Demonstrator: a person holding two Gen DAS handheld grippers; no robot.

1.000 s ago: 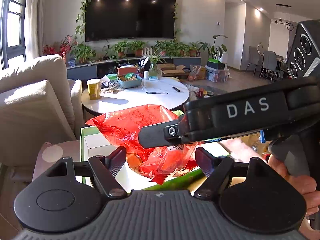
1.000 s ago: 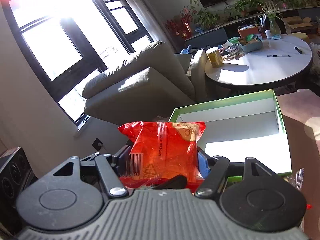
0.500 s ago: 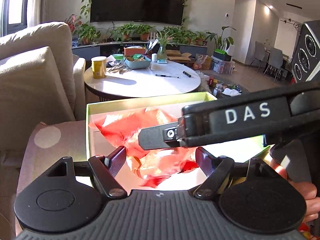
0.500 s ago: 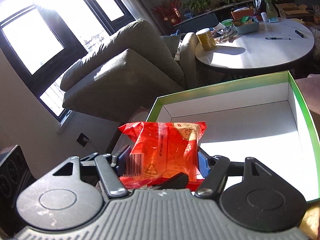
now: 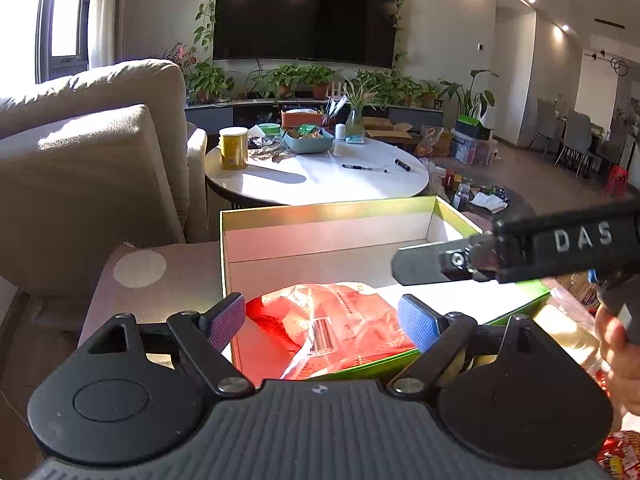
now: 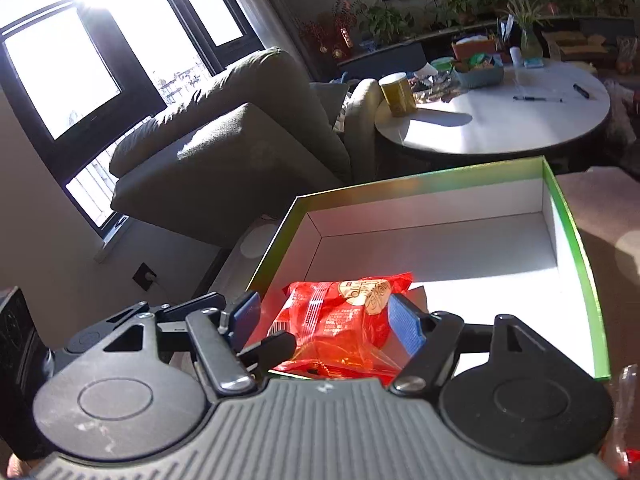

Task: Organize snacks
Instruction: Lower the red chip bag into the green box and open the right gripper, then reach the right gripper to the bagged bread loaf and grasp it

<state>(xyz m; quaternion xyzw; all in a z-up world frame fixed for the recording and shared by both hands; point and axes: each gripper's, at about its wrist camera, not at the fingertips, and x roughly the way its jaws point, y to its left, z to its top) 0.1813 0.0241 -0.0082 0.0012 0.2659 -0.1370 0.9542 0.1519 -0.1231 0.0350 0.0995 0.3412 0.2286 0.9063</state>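
A green-rimmed white box sits on a brownish padded surface beside the sofa.

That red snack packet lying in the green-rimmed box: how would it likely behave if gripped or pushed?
The red snack packet is crinkled glossy film, so it would probably crumple and flex rather than stay stiff. Its shiny surface suggests that pads may slip on it. It lies flat in the box, so a push would likely slide it, not roll it. It looks light for its size.

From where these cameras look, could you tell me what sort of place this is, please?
Most likely a home living room: a large wall-mounted television over a row of potted plants, a beige sofa, and a round white coffee table with household clutter.
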